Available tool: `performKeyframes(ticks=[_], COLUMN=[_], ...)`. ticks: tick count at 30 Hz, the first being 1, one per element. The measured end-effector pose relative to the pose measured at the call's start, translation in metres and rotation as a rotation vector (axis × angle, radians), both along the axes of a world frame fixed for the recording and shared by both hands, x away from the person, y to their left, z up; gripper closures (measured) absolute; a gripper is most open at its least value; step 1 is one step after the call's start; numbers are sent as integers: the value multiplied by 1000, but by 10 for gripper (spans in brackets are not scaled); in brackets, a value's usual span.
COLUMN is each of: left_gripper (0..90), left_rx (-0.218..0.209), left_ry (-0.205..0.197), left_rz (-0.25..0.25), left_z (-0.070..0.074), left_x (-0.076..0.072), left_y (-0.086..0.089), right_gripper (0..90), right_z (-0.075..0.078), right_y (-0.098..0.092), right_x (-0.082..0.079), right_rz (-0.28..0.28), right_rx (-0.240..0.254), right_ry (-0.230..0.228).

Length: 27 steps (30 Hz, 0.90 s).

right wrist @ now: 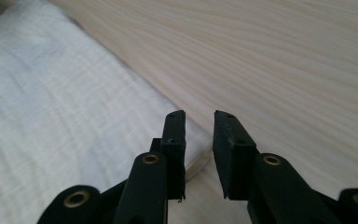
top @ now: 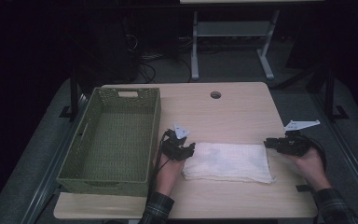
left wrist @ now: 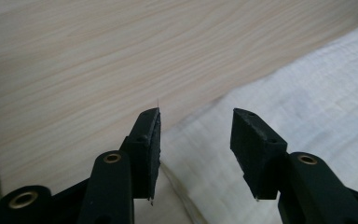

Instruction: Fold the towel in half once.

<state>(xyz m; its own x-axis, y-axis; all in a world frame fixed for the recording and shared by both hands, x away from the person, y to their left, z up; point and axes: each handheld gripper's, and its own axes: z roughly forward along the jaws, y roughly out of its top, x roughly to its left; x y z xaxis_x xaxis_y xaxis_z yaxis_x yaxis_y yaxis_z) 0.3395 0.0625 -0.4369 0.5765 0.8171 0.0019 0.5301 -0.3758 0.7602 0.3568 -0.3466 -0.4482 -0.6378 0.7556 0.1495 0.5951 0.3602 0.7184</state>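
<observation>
A folded white woven cloth [top: 228, 161] lies flat on the near middle of the pale wooden table [top: 242, 105], right of the empty green wicker basket [top: 114, 140]. The left gripper [top: 189, 150] sits at the cloth's left end, jaws apart with nothing between them; the right gripper [top: 271, 143] sits at its right end, jaws narrowly apart, also empty. Judging the next fold, each should bite a corner squarely, both layers together. The 2 gripper views show the cloth's edge [left wrist: 200, 116] and hem [right wrist: 200, 163] close up; the high view shows the basket.
</observation>
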Motion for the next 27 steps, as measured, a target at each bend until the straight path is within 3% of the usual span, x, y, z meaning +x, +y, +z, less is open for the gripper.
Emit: performKeyframes(ticks=[4, 9, 10, 13, 23, 26, 27], left_gripper=[518, 519, 519, 523, 559, 637, 674], left_rx=[14, 27, 21, 38, 71, 44, 46], left_ry=[6, 3, 6, 19, 92, 107, 112], left_rz=[8, 20, 25, 25, 13, 17, -3], left_z=[-1, -1, -2, -5, -26, -30, -29], left_x=[11, 21, 23, 28, 38, 39, 39], left_y=[0, 1, 1, 1, 0, 1, 0], right_gripper=[736, 790, 811, 856, 857, 859, 862], right_z=[-9, -17, -19, -19, -19, -19, -19], right_y=[6, 12, 12, 12, 13, 12, 11], right_x=[14, 17, 16, 15, 15, 16, 16], right_rz=[10, 19, 15, 22, 23, 10, 1], right_rx=[3, -65, -98, -97, -114, -115, -124], right_ry=[37, 52, 59, 54, 38, 35, 30])
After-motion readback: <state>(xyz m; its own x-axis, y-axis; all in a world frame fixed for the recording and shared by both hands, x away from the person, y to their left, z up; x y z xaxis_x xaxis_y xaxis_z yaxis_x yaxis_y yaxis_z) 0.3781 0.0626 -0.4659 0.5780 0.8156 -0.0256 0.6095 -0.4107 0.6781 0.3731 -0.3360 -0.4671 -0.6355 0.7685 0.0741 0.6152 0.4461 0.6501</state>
